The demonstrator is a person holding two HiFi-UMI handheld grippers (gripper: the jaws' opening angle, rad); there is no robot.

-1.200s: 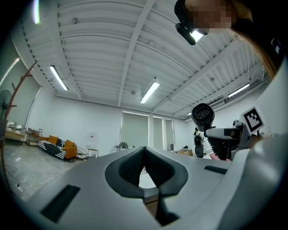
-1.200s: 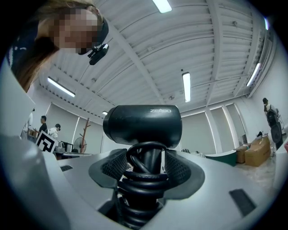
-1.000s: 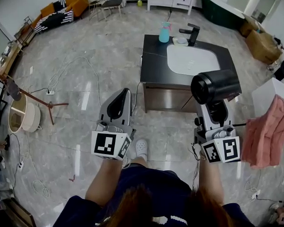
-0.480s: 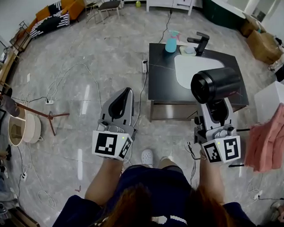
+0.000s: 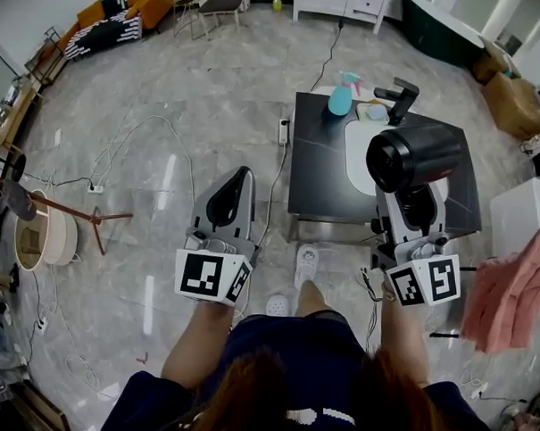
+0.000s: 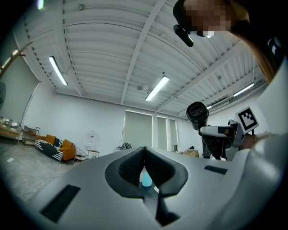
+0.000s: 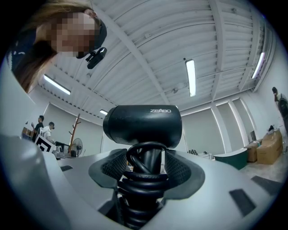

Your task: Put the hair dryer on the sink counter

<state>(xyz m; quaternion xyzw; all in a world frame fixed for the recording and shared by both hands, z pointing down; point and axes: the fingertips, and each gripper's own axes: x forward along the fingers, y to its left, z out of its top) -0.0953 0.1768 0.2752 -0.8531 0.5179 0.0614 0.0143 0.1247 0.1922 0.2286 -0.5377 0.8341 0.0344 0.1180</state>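
A black hair dryer (image 5: 416, 157) stands upright in my right gripper (image 5: 411, 204), whose jaws are shut on its handle with the cord coiled around it. The right gripper view shows the dryer's barrel (image 7: 143, 126) above the coiled cord (image 7: 142, 177). It is held in the air just in front of the dark sink counter (image 5: 326, 163), which has a white basin (image 5: 359, 157) and a black tap (image 5: 397, 100). My left gripper (image 5: 237, 180) is shut and holds nothing, out over the floor to the left of the counter. The dryer (image 6: 198, 114) also shows in the left gripper view.
A teal spray bottle (image 5: 340, 95) and a small dish (image 5: 375, 112) stand at the counter's back. A power strip (image 5: 284, 131) and white cables lie on the floor left of the counter. A pink towel (image 5: 514, 289) hangs at the right. A coat stand (image 5: 64, 208) is at the left.
The counter has come nearer and shifted right in the head view as the person stepped forward. Both grippers keep their places in the view, the dryer still held.
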